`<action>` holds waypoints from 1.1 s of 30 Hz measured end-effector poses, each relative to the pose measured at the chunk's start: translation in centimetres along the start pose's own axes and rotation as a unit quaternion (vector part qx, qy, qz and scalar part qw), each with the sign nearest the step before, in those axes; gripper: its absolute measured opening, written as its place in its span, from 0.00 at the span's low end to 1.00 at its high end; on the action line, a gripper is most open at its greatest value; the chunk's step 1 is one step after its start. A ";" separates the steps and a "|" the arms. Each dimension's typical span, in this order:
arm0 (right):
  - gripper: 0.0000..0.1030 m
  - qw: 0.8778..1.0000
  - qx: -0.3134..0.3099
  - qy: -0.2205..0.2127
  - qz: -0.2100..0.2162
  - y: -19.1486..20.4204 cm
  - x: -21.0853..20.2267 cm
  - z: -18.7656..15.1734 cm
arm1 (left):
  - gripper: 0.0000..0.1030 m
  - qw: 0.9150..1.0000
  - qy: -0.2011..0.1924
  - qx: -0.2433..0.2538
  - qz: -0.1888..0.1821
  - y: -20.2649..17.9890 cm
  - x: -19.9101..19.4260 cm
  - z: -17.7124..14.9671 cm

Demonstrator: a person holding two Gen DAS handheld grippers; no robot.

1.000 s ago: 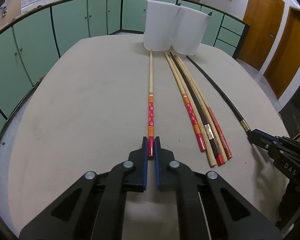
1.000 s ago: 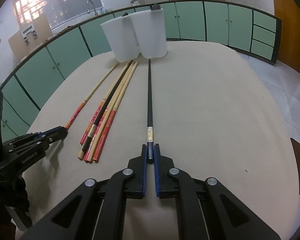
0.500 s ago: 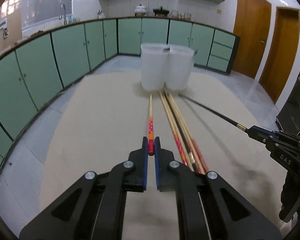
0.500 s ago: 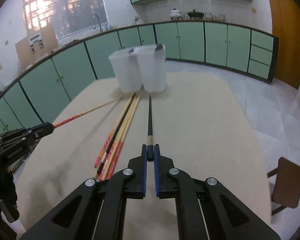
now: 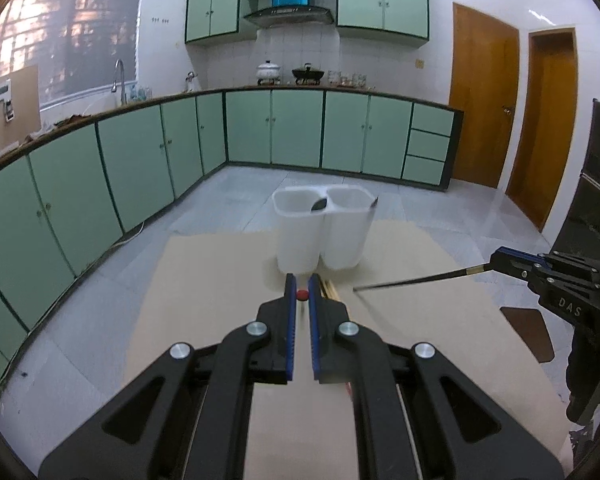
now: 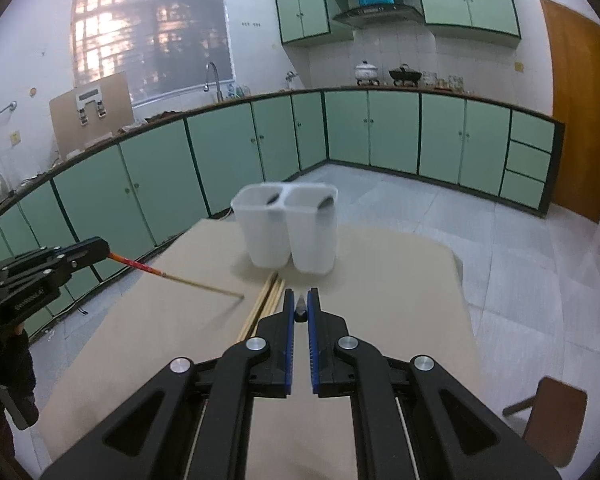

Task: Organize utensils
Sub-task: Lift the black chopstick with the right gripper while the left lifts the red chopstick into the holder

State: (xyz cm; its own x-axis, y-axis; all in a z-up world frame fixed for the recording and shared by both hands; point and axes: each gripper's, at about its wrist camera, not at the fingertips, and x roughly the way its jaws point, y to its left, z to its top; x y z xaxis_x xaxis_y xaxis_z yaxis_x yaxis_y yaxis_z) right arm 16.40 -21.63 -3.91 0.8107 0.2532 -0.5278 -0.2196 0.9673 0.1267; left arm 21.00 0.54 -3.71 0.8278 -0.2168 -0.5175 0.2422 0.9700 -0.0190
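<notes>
Green kitchen cabinets ring the tan table [image 5: 204, 280], white twin-compartment holder [image 5: 320, 232] at its far end. Left gripper [image 5: 301, 295] pinches a red-ended chopstick [image 6: 140, 266], right gripper [image 6: 301, 309] a black chopstick [image 5: 416, 280], both lifted. Next, I'd judge: tips into the holder.

Dim, cool indoor light — the window [image 6: 152, 36] glows warm orange, blown out in patches. Heavy fisheye bending with black corners. The holder [image 5: 322, 232] and table [image 6: 400, 280] are motion-blurred — far cabinets [image 5: 296, 130] stay sharp.
</notes>
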 end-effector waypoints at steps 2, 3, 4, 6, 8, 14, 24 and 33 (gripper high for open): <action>0.06 1.000 -0.008 -0.005 0.003 0.0 0.1 1.1 | 0.05 1.000 -0.004 0.003 -0.002 0.0 0.2 0.7; 0.06 1.000 -0.010 -0.006 0.005 -0.1 0.1 1.7 | 0.05 1.000 -0.006 0.004 -0.004 0.0 0.3 1.1; 0.06 1.000 -0.011 -0.006 0.008 -0.1 0.1 2.1 | 0.05 1.000 -0.008 0.003 -0.008 0.0 0.5 1.5; 0.06 1.000 -0.013 -0.006 0.016 -0.2 0.4 3.0 | 0.05 1.000 -0.008 0.004 -0.012 0.1 0.9 2.2; 0.06 1.000 -0.016 -0.005 0.019 -0.3 0.6 3.8 | 0.05 1.000 -0.008 0.002 -0.019 0.3 1.0 2.6; 0.06 0.999 -0.032 -0.018 0.038 -0.3 -0.1 7.0 | 0.05 0.999 -0.034 0.011 -0.027 0.4 -0.7 4.5; 0.06 0.996 -0.061 -0.047 0.045 0.0 -0.9 13.0 | 0.05 0.995 -0.089 0.020 -0.039 0.6 -2.7 9.2; 0.06 0.991 -0.055 -0.106 0.053 0.1 0.7 21.4 | 0.05 0.993 -0.106 0.040 -0.027 0.1 0.1 13.6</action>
State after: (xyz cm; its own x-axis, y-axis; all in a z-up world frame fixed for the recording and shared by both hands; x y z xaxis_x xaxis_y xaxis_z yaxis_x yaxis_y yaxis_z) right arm 28.54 -21.09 13.75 0.8733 0.3614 -0.3266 -0.3578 0.9309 0.0734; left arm 28.00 -0.85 7.84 0.8979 -0.2953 -0.3264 0.3223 0.9461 0.0307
